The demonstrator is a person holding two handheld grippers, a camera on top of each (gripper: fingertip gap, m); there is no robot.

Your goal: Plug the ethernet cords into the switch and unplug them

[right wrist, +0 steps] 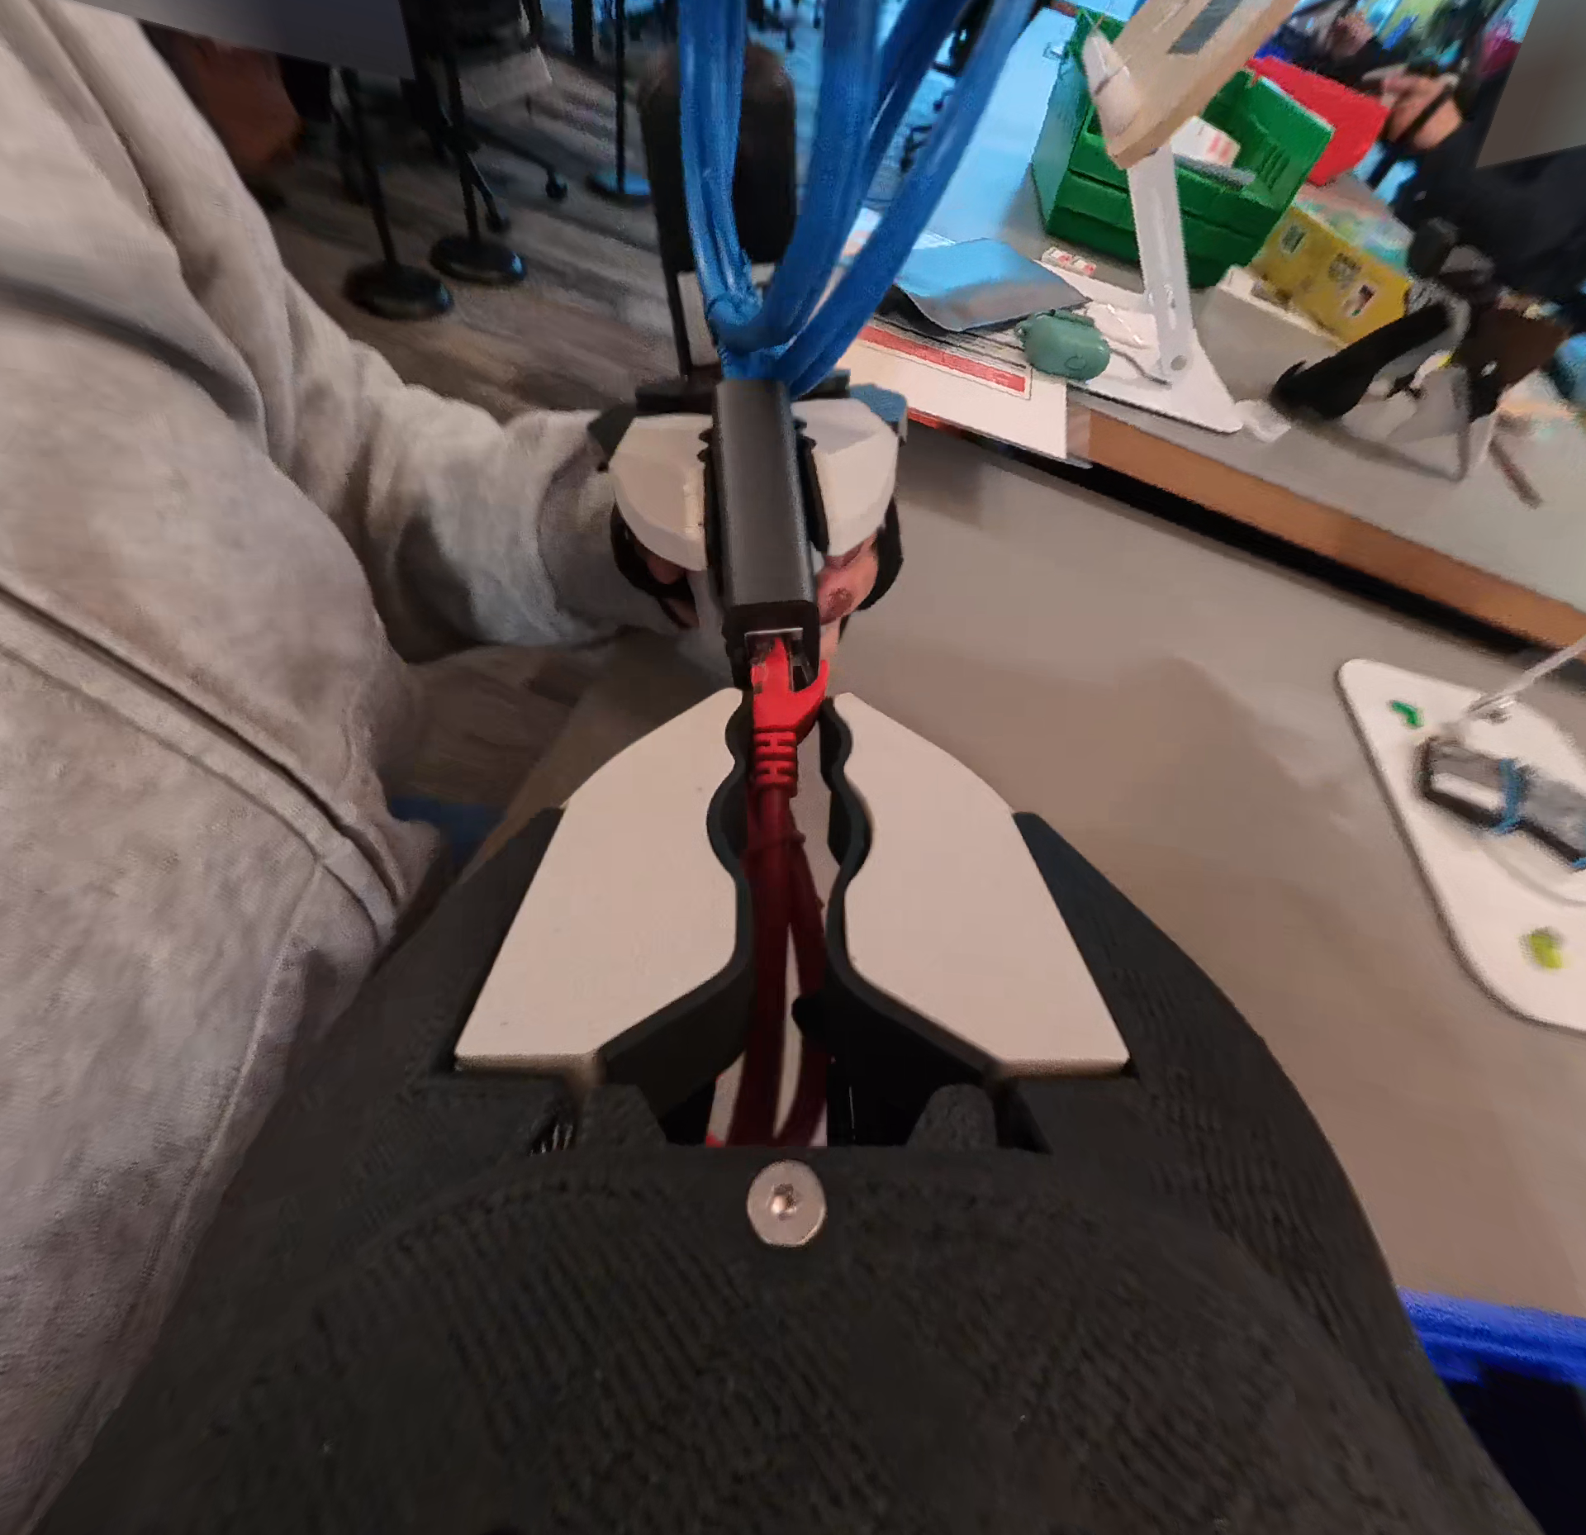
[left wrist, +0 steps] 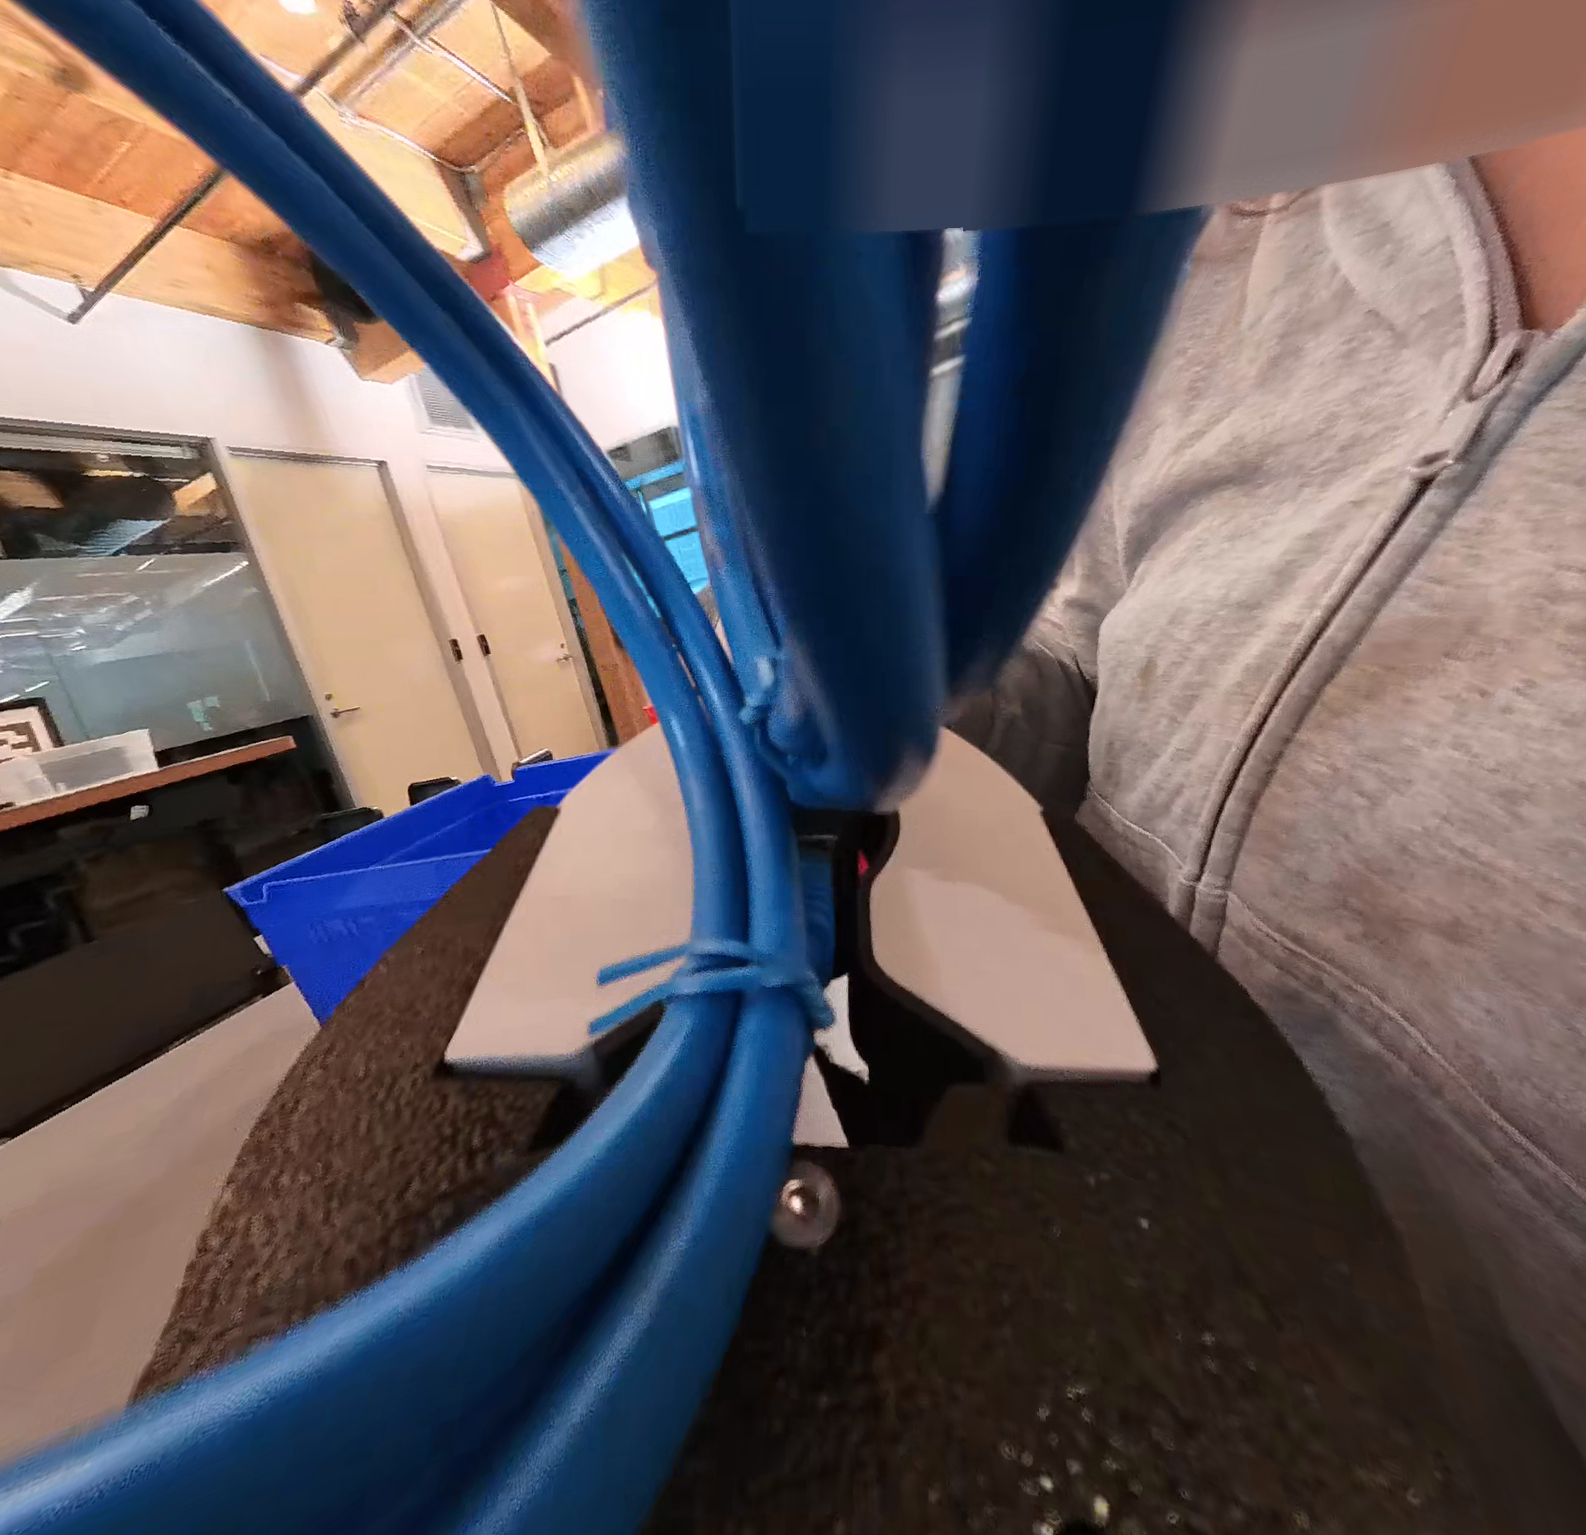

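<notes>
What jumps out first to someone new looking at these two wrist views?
In the right wrist view, the red ethernet plug stands out, pinched between the right gripper fingertips with its tip at the port of a black switch. The left gripper clamps that switch from the far side. The left wrist view is mostly filled by a tied bundle of blue ethernet cords.

The left wrist view looks forward and somewhat upward along its own white-and-black fingers [left wrist: 601, 910], very close to a bundle of blue cables [left wrist: 738, 893] that fills much of the frame, with timber ceiling and doors behind. The right wrist view faces the opposite gripper head-on, looking slightly down over a grey tabletop [right wrist: 1116, 653], close to a slim black metal switch [right wrist: 759, 498]. Both views share the blue cables, the switch region and a grey hooded sweatshirt [right wrist: 172, 464].
</notes>
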